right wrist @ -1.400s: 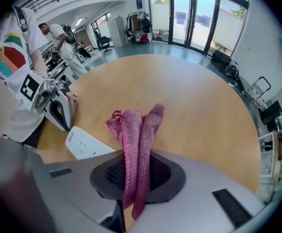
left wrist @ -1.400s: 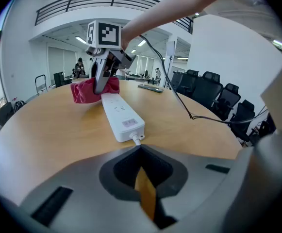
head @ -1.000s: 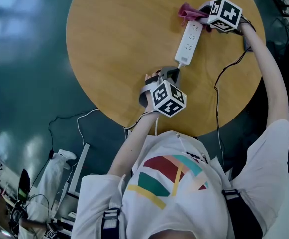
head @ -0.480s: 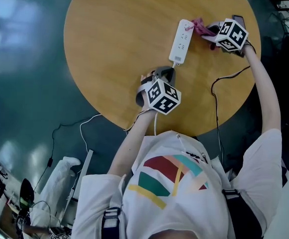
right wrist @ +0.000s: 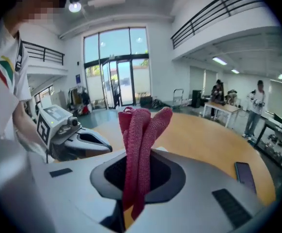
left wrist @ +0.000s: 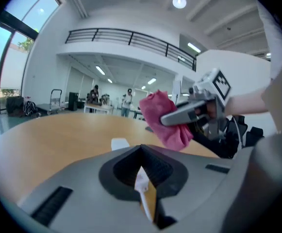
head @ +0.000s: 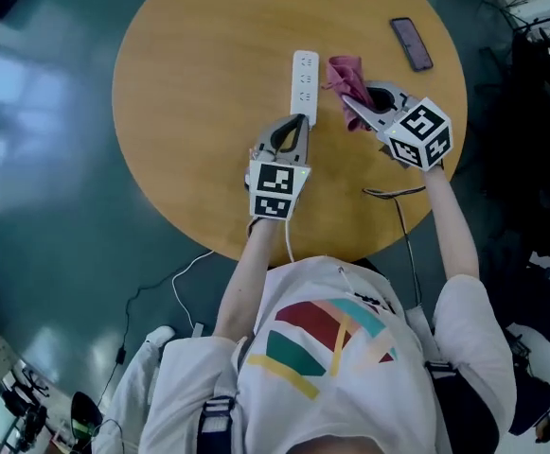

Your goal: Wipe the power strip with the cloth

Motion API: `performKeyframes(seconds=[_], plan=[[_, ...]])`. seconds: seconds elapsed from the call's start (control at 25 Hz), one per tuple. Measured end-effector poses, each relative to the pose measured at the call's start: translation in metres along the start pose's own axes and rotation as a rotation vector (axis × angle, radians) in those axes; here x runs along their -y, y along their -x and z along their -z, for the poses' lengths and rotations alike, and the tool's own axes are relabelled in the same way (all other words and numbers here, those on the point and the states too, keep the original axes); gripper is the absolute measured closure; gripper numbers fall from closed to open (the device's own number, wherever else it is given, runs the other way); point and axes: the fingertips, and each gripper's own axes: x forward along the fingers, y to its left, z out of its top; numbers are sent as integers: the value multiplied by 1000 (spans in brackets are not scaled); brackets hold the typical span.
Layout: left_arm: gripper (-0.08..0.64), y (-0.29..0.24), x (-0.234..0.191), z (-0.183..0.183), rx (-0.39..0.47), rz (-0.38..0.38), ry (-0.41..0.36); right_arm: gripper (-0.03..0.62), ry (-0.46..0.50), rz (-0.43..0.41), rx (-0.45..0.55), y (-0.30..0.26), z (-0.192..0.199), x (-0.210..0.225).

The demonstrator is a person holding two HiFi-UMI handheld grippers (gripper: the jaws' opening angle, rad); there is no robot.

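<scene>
On the round desk (head: 194,93), the left gripper (head: 297,123) pinches the near end of the white power strip (head: 305,78), while the right gripper (head: 353,104) clasps the pink cloth (head: 344,71) just beside it.

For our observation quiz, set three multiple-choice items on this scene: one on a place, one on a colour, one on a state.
1. Where is the phone? A on the table; B in a drawer; C on a shelf.
2. The cloth's colour? A blue; B pink; C green.
3. The right gripper is: A open; B shut on the phone; C shut on the cloth.
Key: A, it lies on the wooden top; B, plainly pink; C, cloth sticks up between its jaws.
</scene>
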Motion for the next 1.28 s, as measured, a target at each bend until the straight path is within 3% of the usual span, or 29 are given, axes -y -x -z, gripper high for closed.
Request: performKeyframes(seconds=[0.16,0.28,0.44,0.64,0.84,1.0,1.28], plan=[[531,19,20,-76,190,19,-33,554,-69,225,269,47,-43,-31],[531,40,44,-109,280,33,-41,554,-131,339,401,84,-46,-57],[531,66,73,-127,349,38,-62,553,-186,298,446,109,-30,-91],[531,90,84,-132,368,18,-108,554,-294,326,530,135,-18,-107],[531,100,87,-133,354,5,-145,554,-202,419,575,150,-27,-118],[531,108,96,-138,357,17,-176,554,-191,408,603,153,-40,-127],[531,115,86,-134,353,21,-139,554,-252,374,605,142,-38,-139]])
